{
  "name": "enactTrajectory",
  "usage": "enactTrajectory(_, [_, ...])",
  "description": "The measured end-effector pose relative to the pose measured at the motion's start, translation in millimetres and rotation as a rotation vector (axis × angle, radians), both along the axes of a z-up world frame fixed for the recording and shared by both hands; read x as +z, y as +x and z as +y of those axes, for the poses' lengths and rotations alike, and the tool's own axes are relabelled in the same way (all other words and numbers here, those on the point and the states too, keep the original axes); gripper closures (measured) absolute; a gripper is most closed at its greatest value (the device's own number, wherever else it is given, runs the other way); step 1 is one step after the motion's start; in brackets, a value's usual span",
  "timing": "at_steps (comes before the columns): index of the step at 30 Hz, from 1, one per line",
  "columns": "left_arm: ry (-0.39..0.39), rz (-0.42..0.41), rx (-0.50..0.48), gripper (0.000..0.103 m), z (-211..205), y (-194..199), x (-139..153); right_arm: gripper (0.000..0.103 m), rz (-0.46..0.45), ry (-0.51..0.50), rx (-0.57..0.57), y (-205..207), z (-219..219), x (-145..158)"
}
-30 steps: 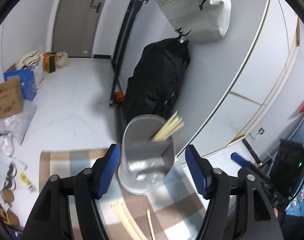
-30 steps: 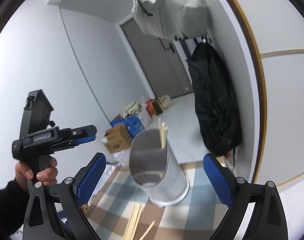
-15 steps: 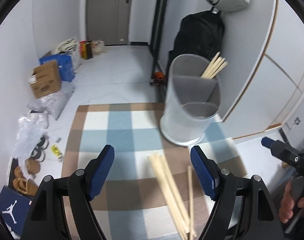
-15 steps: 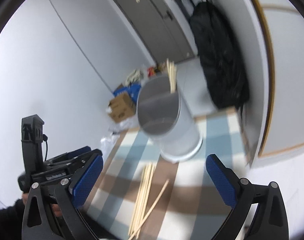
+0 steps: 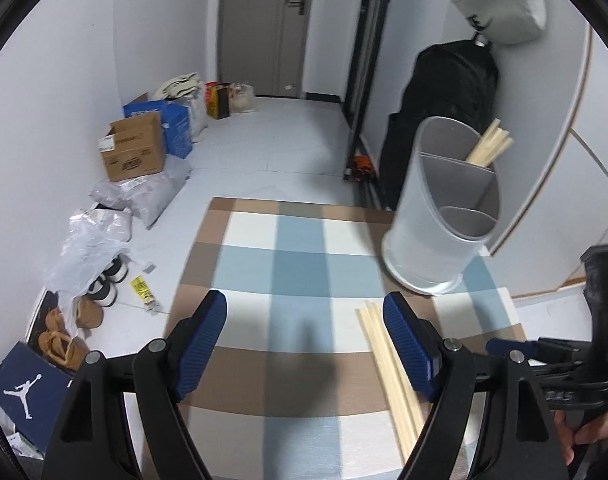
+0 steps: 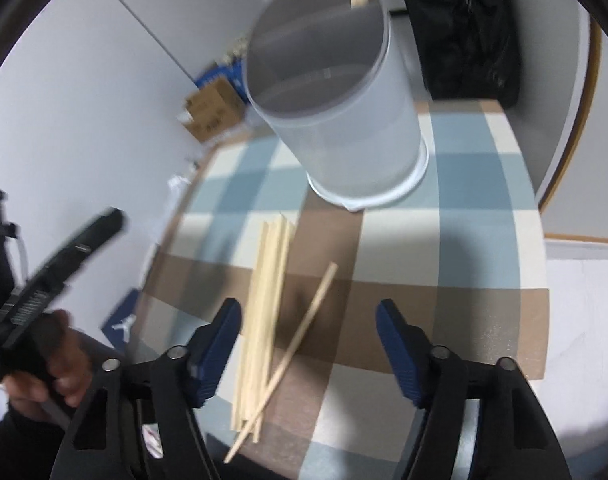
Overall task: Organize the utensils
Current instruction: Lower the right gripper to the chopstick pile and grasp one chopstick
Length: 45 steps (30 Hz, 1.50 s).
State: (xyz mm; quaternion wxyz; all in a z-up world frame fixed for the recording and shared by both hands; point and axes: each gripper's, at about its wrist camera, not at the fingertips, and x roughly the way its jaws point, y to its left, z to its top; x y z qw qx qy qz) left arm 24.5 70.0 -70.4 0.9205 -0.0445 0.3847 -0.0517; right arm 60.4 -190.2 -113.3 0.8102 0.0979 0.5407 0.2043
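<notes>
Your right gripper [image 6: 306, 344] has dropped from looking across at the holder to hanging over the loose chopsticks [image 6: 263, 312], and its jaws are closing with the single angled stick [image 6: 304, 322] lying on the cloth between them, not yet pinched; the bundle lies just beside its left finger. Your left gripper [image 5: 304, 344] has also tipped down, its jaws spread wide and opening a little, nothing between them but checked cloth [image 5: 299, 240]; the bundle's ends sit just beside its right finger [image 5: 404, 344]. Farther off, the grey divided holder [image 5: 444, 216] stands upright at the cloth's far edge with a few chopsticks [image 5: 490, 146] already in its back compartment. So I judge you're starting another pick, with several sticks left to move
</notes>
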Motion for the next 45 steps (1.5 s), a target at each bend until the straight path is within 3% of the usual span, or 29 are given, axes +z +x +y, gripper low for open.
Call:
enactTrajectory(4, [0.010,-0.006,0.039,0.026,11.9,3.1,-0.7,0.055,0.074,-0.036,-0.016,14.1,10.2,-20.8])
enactTrajectory(8, [-0.022,0.019,0.065,0.026,23.9,5.1,-3.1,0.058,0.094,-0.064,-0.021,24.7,19.0,-25.4])
enactTrajectory(14, [-0.046,0.009,0.085,0.026,29.7,3.9,2.5,0.064,0.121,-0.187,-0.017,38.4,33.3,-24.1])
enactTrajectory(15, [-0.046,0.006,0.088,0.026,30.1,4.0,3.2,0.069,0.125,-0.216,-0.015,39.3,35.7,-23.8])
enactTrajectory(18, [-0.051,-0.002,0.093,0.026,33.0,5.5,4.0,0.081,0.118,-0.304,0.015,38.7,46.7,-22.5])
enactTrajectory(23, [-0.059,-0.013,0.100,0.026,37.4,4.5,5.2,0.091,0.066,-0.377,0.057,28.0,59.1,-22.1])
enactTrajectory(30, [-0.056,0.000,0.101,0.026,39.9,5.0,0.5,0.098,0.018,-0.356,0.044,18.7,45.2,-18.3])
enactTrajectory(35, [-0.058,0.032,0.090,0.026,39.4,6.9,-6.2,0.098,0.004,-0.265,-0.024,23.1,26.7,-9.4])
enactTrajectory(45, [-0.064,0.177,-0.012,0.026,18.3,14.7,-31.2,0.098,-0.094,-0.103,-0.092,13.4,-9.0,23.3])
